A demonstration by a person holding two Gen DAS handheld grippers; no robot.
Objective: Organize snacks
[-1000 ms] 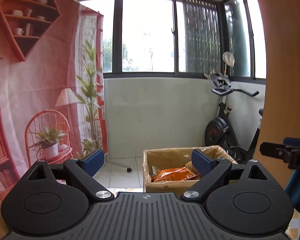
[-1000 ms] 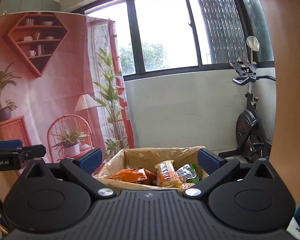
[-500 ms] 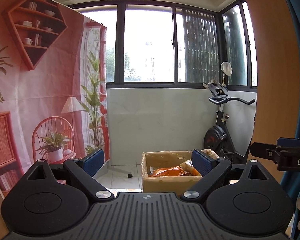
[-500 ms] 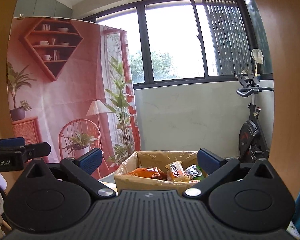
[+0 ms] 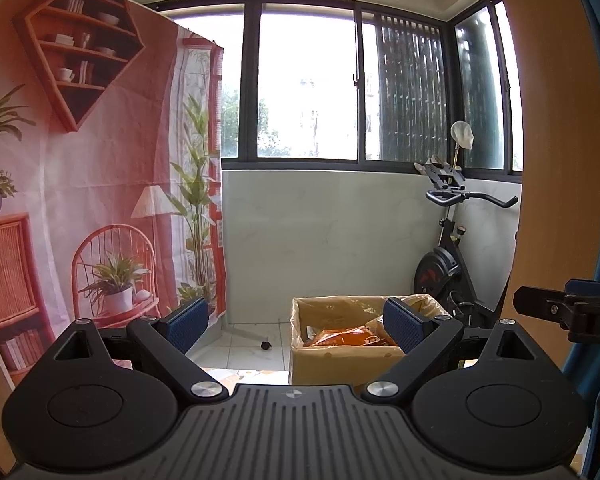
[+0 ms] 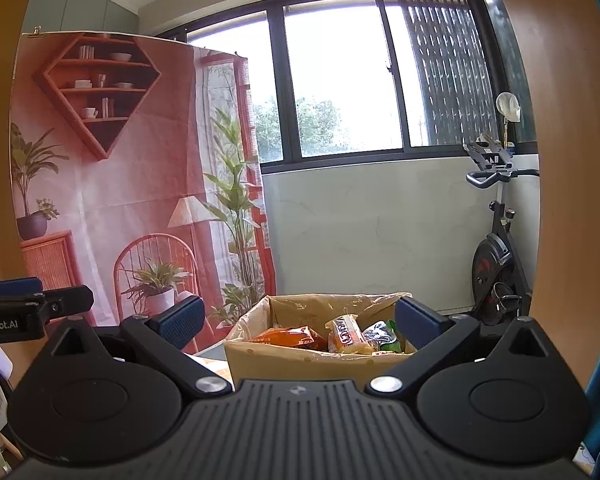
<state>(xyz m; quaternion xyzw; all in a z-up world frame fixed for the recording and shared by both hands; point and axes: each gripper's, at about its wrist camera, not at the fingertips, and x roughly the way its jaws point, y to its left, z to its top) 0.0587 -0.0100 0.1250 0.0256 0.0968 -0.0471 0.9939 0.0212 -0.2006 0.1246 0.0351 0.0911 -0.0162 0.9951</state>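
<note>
A cardboard box [image 5: 340, 366] [image 6: 292, 356] lined with a clear bag stands ahead of both grippers. In the right wrist view it holds an orange snack bag [image 6: 288, 337], a yellow-and-red packet [image 6: 346, 334] and a dark-and-green packet [image 6: 382, 338]. The left wrist view shows only the orange bag [image 5: 348, 336]. My left gripper [image 5: 296, 326] is open and empty, short of the box and to its left. My right gripper [image 6: 298, 320] is open and empty, short of the box and facing it. Each gripper's tip shows at the edge of the other's view.
A printed pink backdrop [image 5: 80, 200] hangs at the left. An exercise bike [image 5: 448, 264] stands at the right by the white wall under the windows. A wooden panel [image 5: 552, 160] rises at the right edge. A patterned surface [image 5: 244, 376] lies just before the box.
Both views have tilted upward and drawn back a little: the box sits lower and smaller in frame and more ceiling shows. Both grippers have stayed open.
</note>
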